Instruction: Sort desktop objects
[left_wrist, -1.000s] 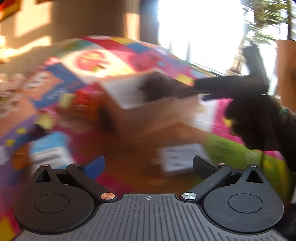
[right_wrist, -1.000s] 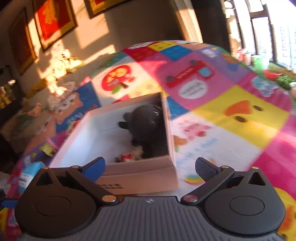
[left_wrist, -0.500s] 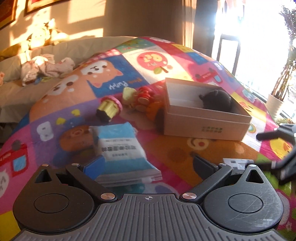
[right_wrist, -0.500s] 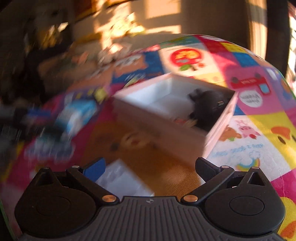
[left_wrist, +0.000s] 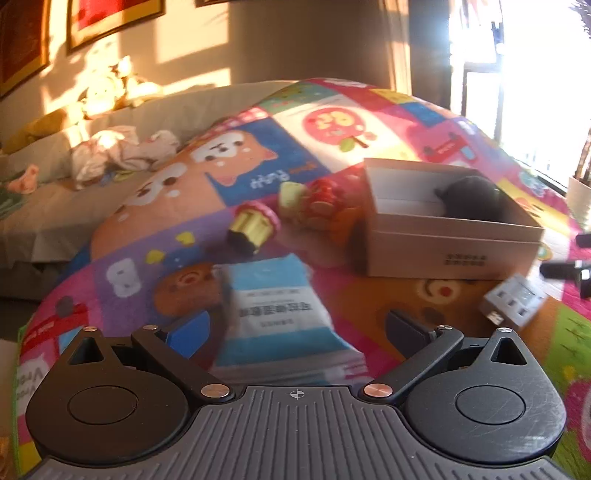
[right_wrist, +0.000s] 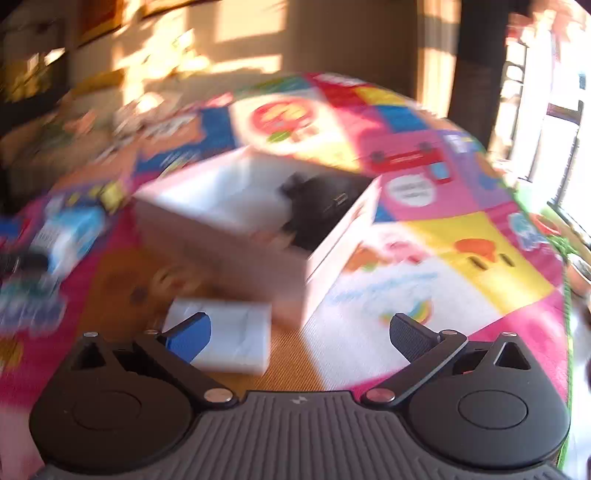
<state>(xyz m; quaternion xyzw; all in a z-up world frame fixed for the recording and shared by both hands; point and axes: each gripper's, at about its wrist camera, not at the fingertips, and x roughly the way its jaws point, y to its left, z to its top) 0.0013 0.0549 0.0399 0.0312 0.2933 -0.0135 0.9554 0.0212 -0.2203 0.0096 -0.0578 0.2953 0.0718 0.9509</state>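
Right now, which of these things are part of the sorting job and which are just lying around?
For the job:
box
black thing in the box
blue packet
white adapter
toy cupcake
red and green toys

Lying about:
crumpled cloth
plush toys
framed pictures

Patchwork cartoon play mat (left_wrist: 332, 122); grey sofa (left_wrist: 192, 107) beyond mat's far edge, crumpled cloth (left_wrist: 118, 151), plush toys (left_wrist: 107, 90); framed pictures (left_wrist: 110, 18) on wall.

I am in a home, a sunlit living room: a bright cartoon play mat (left_wrist: 258, 177) covers the floor, plush toys (left_wrist: 107, 88) sit on a grey sofa (left_wrist: 192, 107), framed pictures (left_wrist: 110, 18) hang above, beside a curtained window (left_wrist: 517, 74).
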